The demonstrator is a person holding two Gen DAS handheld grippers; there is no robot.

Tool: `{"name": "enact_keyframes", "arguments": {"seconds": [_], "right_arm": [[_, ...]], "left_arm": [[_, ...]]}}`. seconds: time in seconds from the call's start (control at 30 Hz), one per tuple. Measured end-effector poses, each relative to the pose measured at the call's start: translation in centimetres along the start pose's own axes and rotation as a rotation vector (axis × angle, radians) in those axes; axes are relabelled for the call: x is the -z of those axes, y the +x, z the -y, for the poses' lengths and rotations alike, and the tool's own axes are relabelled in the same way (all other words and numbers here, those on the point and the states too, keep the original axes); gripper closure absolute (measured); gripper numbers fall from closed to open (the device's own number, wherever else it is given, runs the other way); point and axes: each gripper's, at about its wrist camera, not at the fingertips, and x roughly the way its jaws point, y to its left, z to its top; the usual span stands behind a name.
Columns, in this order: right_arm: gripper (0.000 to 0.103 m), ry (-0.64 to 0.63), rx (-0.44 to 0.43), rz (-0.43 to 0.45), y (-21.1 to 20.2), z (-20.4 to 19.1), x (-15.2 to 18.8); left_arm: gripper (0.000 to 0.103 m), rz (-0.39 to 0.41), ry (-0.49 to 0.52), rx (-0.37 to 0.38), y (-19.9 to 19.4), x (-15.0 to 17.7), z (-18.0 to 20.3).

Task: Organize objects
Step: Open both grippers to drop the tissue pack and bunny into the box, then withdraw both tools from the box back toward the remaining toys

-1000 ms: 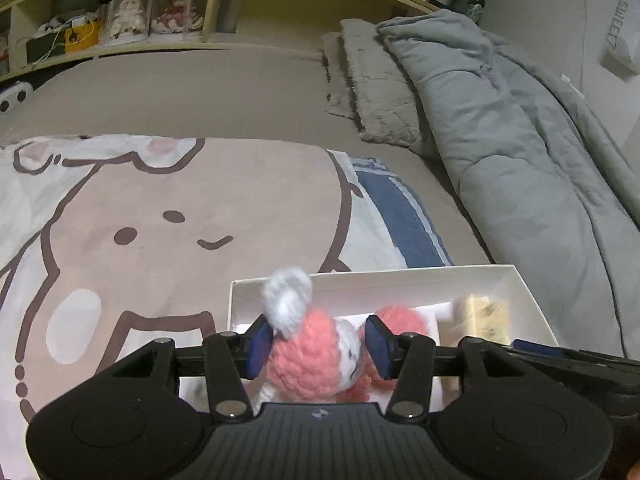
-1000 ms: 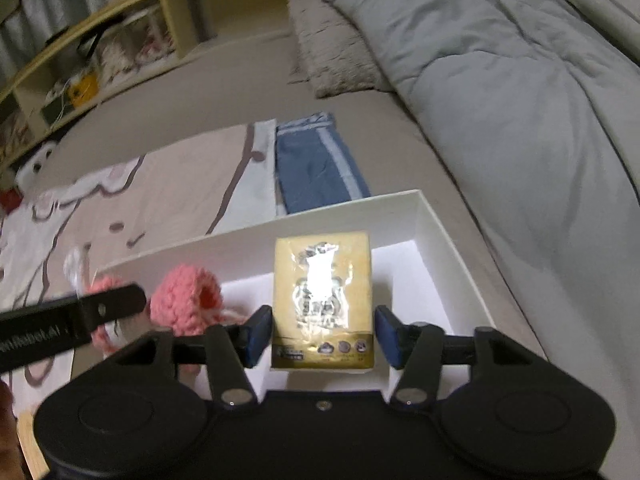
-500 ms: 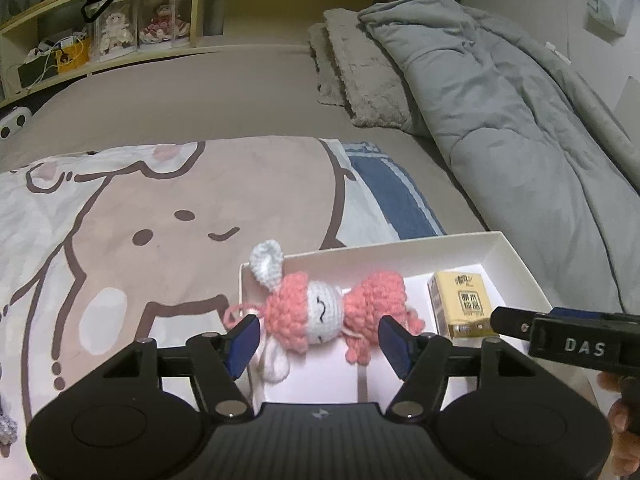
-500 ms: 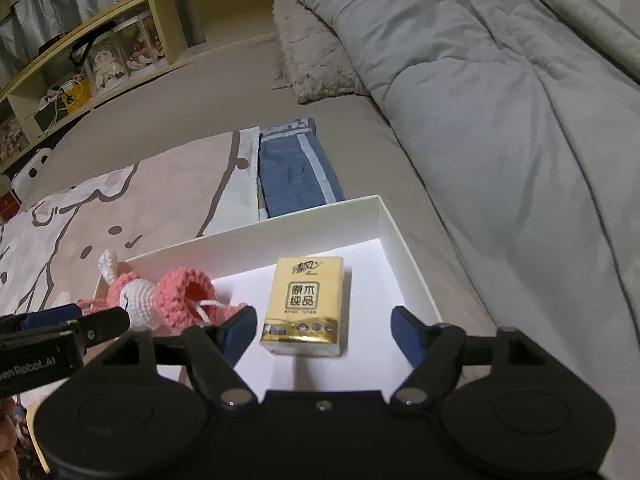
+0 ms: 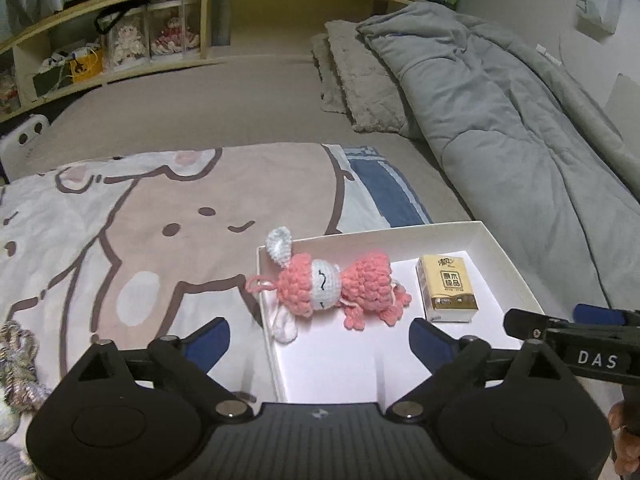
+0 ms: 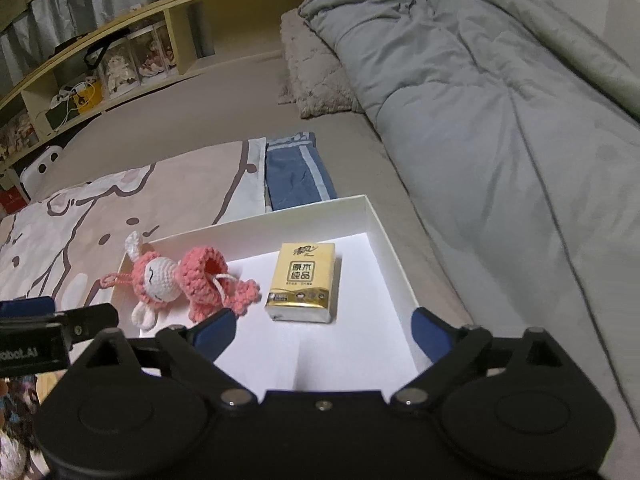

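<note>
A white shallow box (image 5: 504,256) (image 6: 384,236) lies on the bed. In it lie a pink crocheted rabbit doll (image 5: 332,284) (image 6: 180,280) at the left end, one ear over the rim, and a yellow tissue pack (image 5: 446,288) (image 6: 304,280) beside it. My left gripper (image 5: 320,344) is open and empty, just short of the doll. My right gripper (image 6: 324,332) is open and empty, just short of the tissue pack. Each gripper's side shows in the other's view.
The box rests on a cartoon-print blanket (image 5: 160,216) next to a blue folded cloth (image 6: 296,176). A grey duvet (image 6: 480,100) and pillow (image 5: 360,84) lie to the right. Wooden shelves (image 5: 140,40) stand at the back. A tangled cord item (image 5: 18,364) lies at far left.
Both grippers have opened and let go: the doll and the tissue pack now lie in the box. Both grippers have drawn back and up from the box.
</note>
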Motion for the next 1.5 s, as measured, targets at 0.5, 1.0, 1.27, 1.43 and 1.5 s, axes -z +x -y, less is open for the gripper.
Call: {"name": "enact_keyframes", "arguments": {"seconds": [0.5, 1.0, 1.27, 1.43, 1.5], "right_arm": [[0.000, -0.007, 0.021, 0.056, -6.6, -0.1, 1.8], [0.000, -0.032, 0.033, 0.098, -11.0, -0.2, 2.6], [0.000, -0.038, 0.024, 0.115, -12.6, -1.0, 3.4], [0.000, -0.048, 0.013, 0.112, -12.8, -2.0, 3.8], [0.000, -0.051, 0.005, 0.111, -12.8, -2.6, 3.8]], "left_arm": [[0.000, 0.041, 0.027, -0.056, -5.7, 2.2, 0.3], [0.000, 0.077, 0.030, -0.060, -9.9, 3.4, 0.7], [0.000, 0.103, 0.008, -0.073, -11.9, 4.0, -0.3], [0.000, 0.112, -0.002, -0.097, -13.1, 4.6, -1.9], [0.000, 0.115, -0.006, -0.112, -13.6, 4.8, -2.8]]}}
